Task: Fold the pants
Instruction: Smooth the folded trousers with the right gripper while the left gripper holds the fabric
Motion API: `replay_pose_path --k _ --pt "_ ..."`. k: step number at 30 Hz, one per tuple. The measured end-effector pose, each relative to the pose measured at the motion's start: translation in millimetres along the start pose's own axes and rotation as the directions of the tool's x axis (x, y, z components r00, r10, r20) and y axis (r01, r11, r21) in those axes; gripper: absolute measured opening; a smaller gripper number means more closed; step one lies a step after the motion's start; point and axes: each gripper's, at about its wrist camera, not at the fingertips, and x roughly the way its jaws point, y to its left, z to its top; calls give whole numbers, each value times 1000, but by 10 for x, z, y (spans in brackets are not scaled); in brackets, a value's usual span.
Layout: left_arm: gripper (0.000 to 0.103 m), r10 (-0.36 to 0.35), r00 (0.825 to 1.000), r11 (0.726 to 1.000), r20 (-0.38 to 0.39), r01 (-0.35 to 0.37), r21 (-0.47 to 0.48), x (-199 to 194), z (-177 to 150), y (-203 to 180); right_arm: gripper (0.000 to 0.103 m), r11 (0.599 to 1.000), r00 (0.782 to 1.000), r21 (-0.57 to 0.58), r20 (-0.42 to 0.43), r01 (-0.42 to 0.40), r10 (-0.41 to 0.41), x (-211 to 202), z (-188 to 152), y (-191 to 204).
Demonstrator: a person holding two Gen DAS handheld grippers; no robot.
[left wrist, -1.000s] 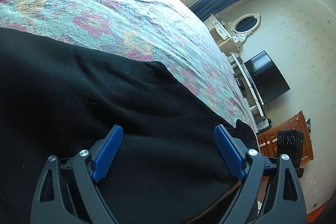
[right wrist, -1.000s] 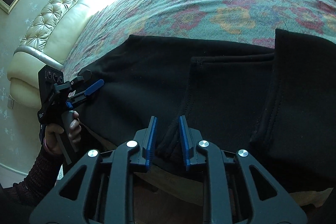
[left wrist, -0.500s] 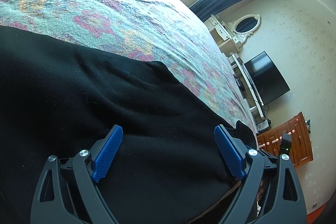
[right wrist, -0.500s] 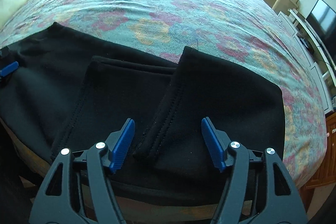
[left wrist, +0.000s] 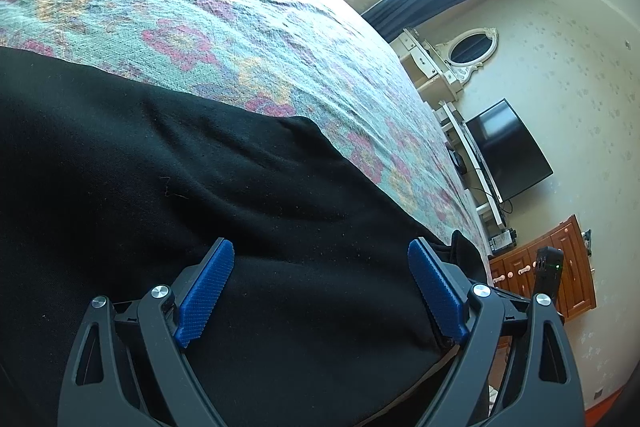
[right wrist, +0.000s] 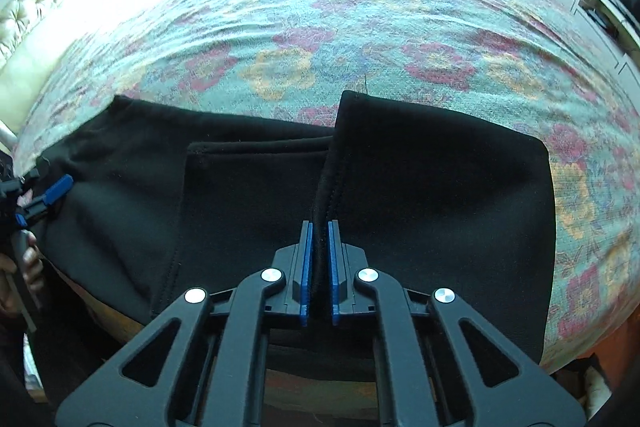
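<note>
Black pants (right wrist: 248, 195) lie along the near edge of the bed, partly folded, with one flap (right wrist: 440, 179) laid over on the right. My right gripper (right wrist: 319, 227) is shut on the hemmed edge of that flap. In the left wrist view my left gripper (left wrist: 320, 263) is open, its blue pads spread just above the black cloth (left wrist: 160, 167) near the other end. The left gripper also shows at the far left of the right wrist view (right wrist: 48, 197), held by a hand.
The floral bedspread (right wrist: 360, 27) covers the bed beyond the pants. A tufted headboard (right wrist: 36, 15) is at the left. A TV (left wrist: 508, 151), a white dresser with oval mirror (left wrist: 472, 47) and a wooden cabinet (left wrist: 560, 267) stand along the wall.
My right gripper let go of one cloth edge, opened, shifted right to the folded flap and closed on its hem. My left gripper stayed open and nearly still.
</note>
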Motion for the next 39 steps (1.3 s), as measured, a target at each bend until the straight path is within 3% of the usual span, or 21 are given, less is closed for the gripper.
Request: replay_pose_path --k 3,6,8,11,17,27,28,31,32,39 --pt "88 -1 1000 1000 1 1 0 0 3 2 6 991 992 56 45 -121 119 -197 53 -22" --pt "88 2 1000 1000 4 -2 -1 1 6 8 6 969 968 53 71 -243 239 -372 87 124" --pt "88 5 1000 1000 5 -5 2 3 1 3 6 956 955 21 63 -292 290 -404 79 304" --pt "88 6 1000 1000 4 -6 4 -1 0 9 6 953 954 -38 13 -300 300 -282 -3 576" --pt "88 2 1000 1000 4 -2 0 5 -6 3 6 963 961 -41 -97 -265 260 210 -253 709" --pt "88 15 1000 1000 8 -15 14 0 -22 -30 11 966 965 -67 -102 -249 242 256 -315 761" --pt "88 13 1000 1000 9 -13 12 0 -25 -29 16 969 968 -71 -99 -236 228 239 -299 764" --pt "88 13 1000 1000 9 -13 12 0 -24 -23 57 986 992 -108 -46 -126 121 129 -266 844" --pt "88 15 1000 1000 9 -15 13 4 -23 -27 62 988 996 -126 -26 -92 89 106 -248 881" --pt "88 15 1000 1000 8 -15 11 6 -25 -31 63 961 994 -264 -51 81 -98 407 -275 1192"
